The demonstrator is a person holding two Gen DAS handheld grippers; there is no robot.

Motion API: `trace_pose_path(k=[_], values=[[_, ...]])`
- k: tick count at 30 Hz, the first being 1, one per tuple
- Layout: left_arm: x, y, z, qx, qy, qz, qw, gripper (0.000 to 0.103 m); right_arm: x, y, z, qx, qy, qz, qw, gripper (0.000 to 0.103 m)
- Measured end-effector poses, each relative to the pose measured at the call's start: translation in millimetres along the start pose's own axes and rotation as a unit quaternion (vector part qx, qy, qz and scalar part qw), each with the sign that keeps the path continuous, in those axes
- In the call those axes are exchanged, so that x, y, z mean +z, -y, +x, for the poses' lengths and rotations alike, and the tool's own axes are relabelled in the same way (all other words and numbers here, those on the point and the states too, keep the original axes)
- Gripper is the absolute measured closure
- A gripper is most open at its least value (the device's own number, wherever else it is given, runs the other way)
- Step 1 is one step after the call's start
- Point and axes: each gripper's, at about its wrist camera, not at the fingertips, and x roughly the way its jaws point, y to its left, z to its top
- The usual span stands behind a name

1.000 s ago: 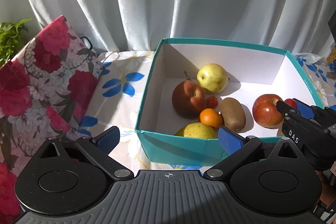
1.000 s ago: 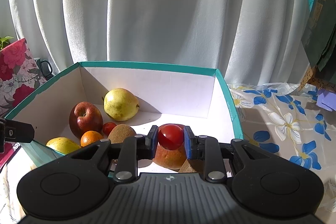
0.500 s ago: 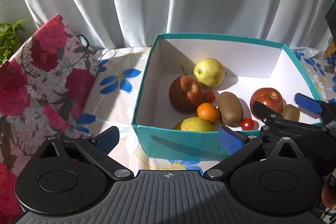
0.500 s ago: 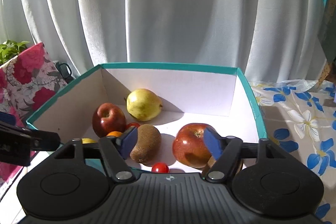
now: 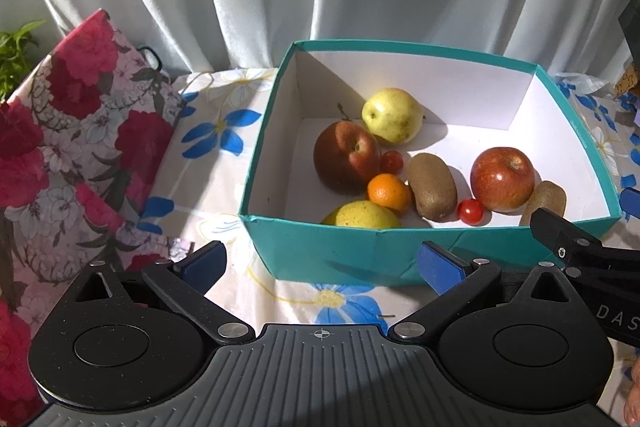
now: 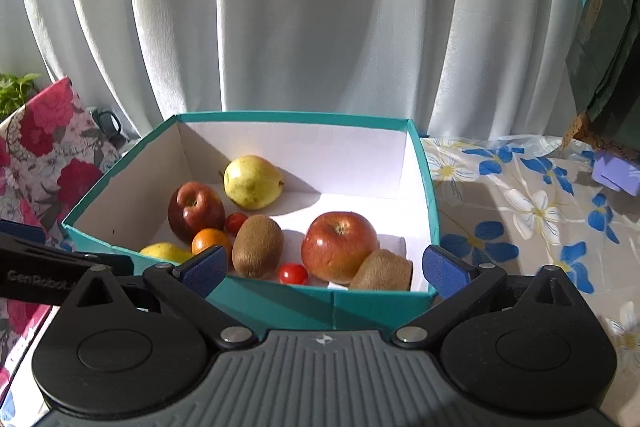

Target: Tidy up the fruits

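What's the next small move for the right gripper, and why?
Probably pull the right gripper back from the box: it is open and empty, and the tomato lies on the box floor between a kiwi and an apple.

sunlit white curtain (image 6: 304,27) hangs behind a blue-flowered tablecloth (image 6: 532,211).

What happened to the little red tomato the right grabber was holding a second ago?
The right gripper let go of the cherry tomato, opened wide and pulled back outside the teal box. The tomato now lies between a kiwi and an apple. The other fruits and the open left gripper stayed put.
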Motion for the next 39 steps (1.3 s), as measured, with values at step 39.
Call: trace_pose_path(k=[39], values=[[38, 31, 24, -0.007, -0.128, 0.044, 0.9908, 0.000, 35, -20, 40, 0.001, -0.276, -0.061, 0.959, 0.000]])
